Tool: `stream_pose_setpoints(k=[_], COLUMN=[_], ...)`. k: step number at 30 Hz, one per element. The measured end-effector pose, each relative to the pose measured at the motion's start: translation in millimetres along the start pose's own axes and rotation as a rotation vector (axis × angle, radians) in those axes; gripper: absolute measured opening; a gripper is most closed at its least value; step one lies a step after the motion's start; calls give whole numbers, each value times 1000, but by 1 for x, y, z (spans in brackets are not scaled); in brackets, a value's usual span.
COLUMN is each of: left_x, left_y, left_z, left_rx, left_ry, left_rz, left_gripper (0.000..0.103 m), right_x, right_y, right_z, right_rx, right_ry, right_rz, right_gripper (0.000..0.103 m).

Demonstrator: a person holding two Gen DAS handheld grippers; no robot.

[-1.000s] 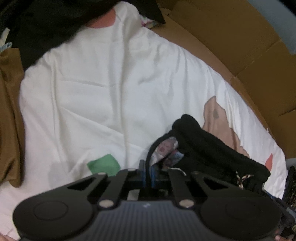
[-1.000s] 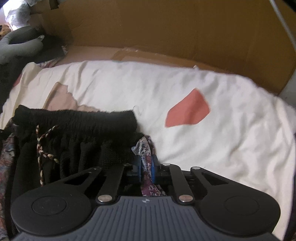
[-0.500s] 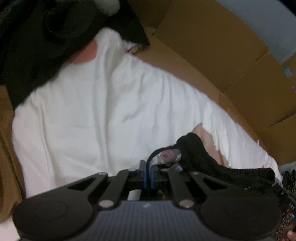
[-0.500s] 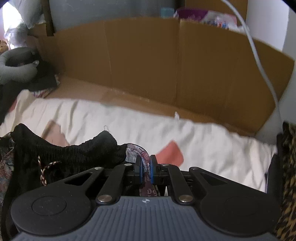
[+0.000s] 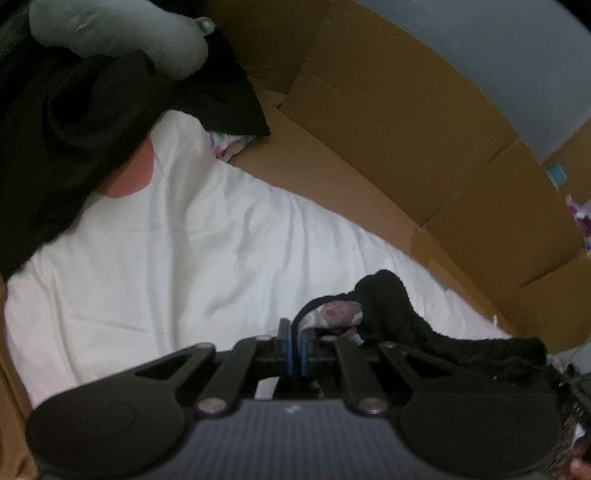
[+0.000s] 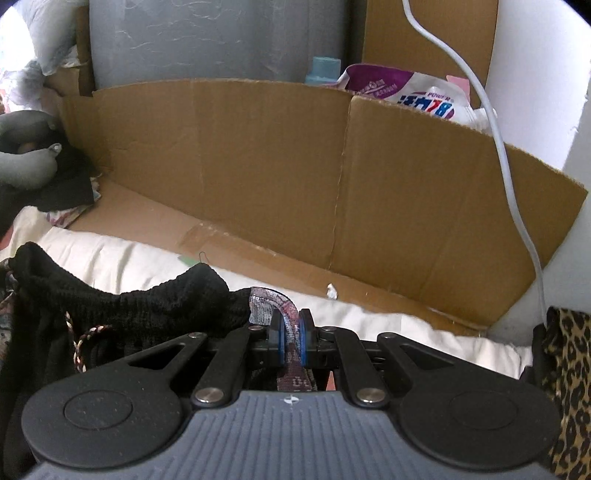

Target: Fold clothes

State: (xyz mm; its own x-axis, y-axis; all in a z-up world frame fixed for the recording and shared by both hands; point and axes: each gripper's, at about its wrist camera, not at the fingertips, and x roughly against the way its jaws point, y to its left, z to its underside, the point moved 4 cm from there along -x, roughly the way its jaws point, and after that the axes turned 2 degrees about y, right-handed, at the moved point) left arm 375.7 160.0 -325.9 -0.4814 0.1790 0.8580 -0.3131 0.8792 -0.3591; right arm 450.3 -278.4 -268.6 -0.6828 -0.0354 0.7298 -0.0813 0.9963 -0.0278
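A garment with a black ribbed waistband, a braided drawstring and patterned fabric hangs stretched between my two grippers above a white sheet. In the left wrist view my left gripper is shut on the garment's patterned edge, the waistband running off to the right. In the right wrist view my right gripper is shut on a strip of the patterned fabric, the waistband sagging away to the left.
Cardboard walls stand behind the sheet. A heap of black clothes and a grey plush thing lie at the far left. A leopard-print cloth hangs at the right, a white cable runs down, and a detergent bag sits beyond.
Both grippers have risen with the garment, lifting the waistband off the sheet. Both views tilted up, showing more cardboard wall and less sheet. The grips stayed shut.
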Motion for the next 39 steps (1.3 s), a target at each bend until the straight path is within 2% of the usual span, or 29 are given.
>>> stream_pose_setpoints(k=[6, 9, 12, 14, 15, 16, 17, 18, 19, 23, 32, 35, 39], left_x=[-1, -13, -33, -49, -56, -60, -61, -60, -58, -43, 0, 13, 31], left_y=[-10, -11, -10, -7, -5, -2, 0, 1, 2, 2, 2, -1, -6], left_z=[-10, -14, -14, -9, -6, -4, -1, 1, 3, 11, 44, 59, 77], left_rx=[-33, -44, -58, -65, -69, -68, -65, -65, -66, -80, -65, -79, -91], left_ry=[-47, -45, -9, 36, 57, 70, 78, 77, 71, 62, 84, 85, 86], left_rz=[0, -15, -43, -73, -100, -127, -152, -159, -159, -156, -133, -128, -110], left_gripper=[5, 5, 5, 6, 12, 23, 28, 33, 33, 36, 43, 51, 52], right_x=[-10, -23, -46, -62, -67, -70, -72, -71, -70, -55, 1, 25, 58], right_y=[-4, -4, -5, -10, -12, -15, -17, -20, -22, -35, -52, -59, -62], right_z=[-13, -11, 1, 13, 19, 24, 30, 33, 36, 42, 56, 66, 82], right_rx=[-9, -17, -33, -79, -101, -116, -120, -124, -129, -188, -197, -208, -190], right_ry=[-33, -24, 37, 87, 102, 111, 115, 112, 109, 90, 79, 84, 93], right_rz=[4, -1, -14, -26, -37, -39, -31, -25, -19, -49, -69, -73, -69], right_gripper=[6, 6, 7, 11, 13, 17, 20, 31, 38, 38, 38, 38, 38])
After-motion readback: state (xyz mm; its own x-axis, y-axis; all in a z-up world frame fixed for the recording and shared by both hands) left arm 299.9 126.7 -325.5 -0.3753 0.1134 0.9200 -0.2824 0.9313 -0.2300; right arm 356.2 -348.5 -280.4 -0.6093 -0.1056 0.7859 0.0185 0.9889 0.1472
